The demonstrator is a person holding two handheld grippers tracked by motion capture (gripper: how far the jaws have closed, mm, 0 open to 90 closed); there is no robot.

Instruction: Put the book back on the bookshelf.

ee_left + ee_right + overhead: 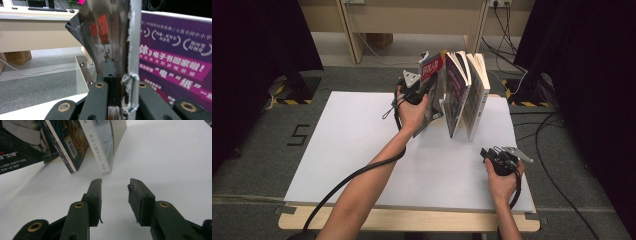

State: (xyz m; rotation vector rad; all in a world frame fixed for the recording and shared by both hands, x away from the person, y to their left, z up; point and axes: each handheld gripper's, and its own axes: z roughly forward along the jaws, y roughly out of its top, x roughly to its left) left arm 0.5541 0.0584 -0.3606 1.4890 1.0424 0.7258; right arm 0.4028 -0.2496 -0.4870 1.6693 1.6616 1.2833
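A row of books stands upright on the white board. My left gripper is at the row's left end, shut on the tilted dark book with red characters. In the left gripper view that glossy book and its white frayed edge sit between the jaws of my left gripper, and a purple book stands to the right. My right gripper rests near the board's front right with nothing between its jaws. The right gripper view shows my right gripper open, facing a white-spined book and a blue-covered book.
A metal bracket stands beside the books. The wooden table edge runs under the board's front. Black curtains hang at both sides, cables lie on the floor to the right, and a desk stands at the back.
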